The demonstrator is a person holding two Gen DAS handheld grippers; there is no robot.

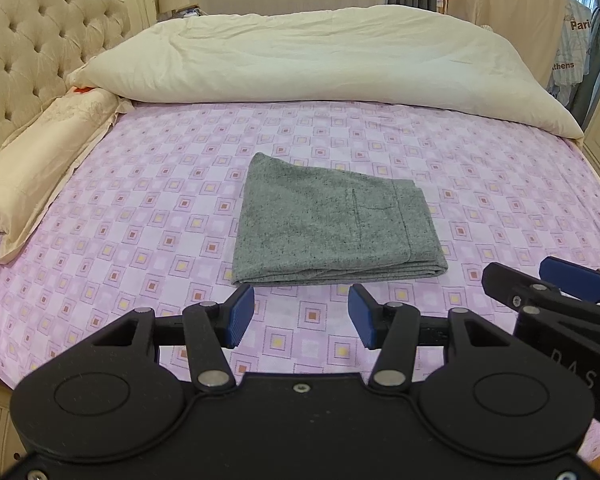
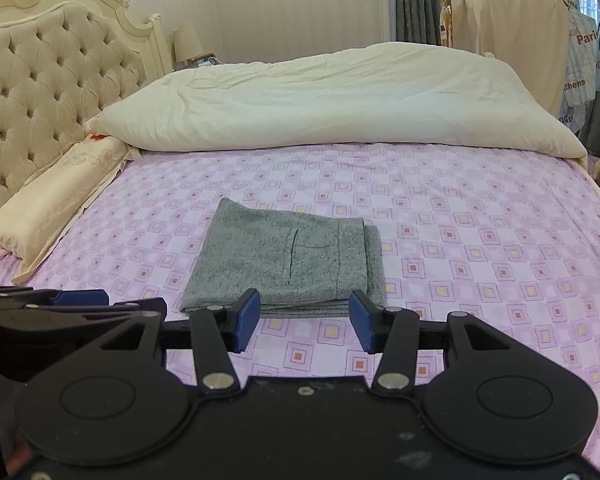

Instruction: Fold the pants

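Note:
The grey pants [image 1: 332,224] lie folded into a flat, layered rectangle in the middle of the pink patterned bed sheet [image 1: 140,208]; they also show in the right wrist view [image 2: 288,264]. My left gripper [image 1: 301,316] is open and empty, just short of the pants' near edge. My right gripper [image 2: 304,320] is open and empty, at the pants' near edge, apart from them. The right gripper also shows at the right of the left wrist view [image 1: 540,284]. The left gripper shows at the left of the right wrist view [image 2: 112,300].
A cream duvet [image 1: 320,60] is bunched across the far side of the bed. A cream pillow [image 1: 40,156] lies by the tufted headboard [image 1: 28,40] at the left. Clothes hang at the back right [image 1: 572,40].

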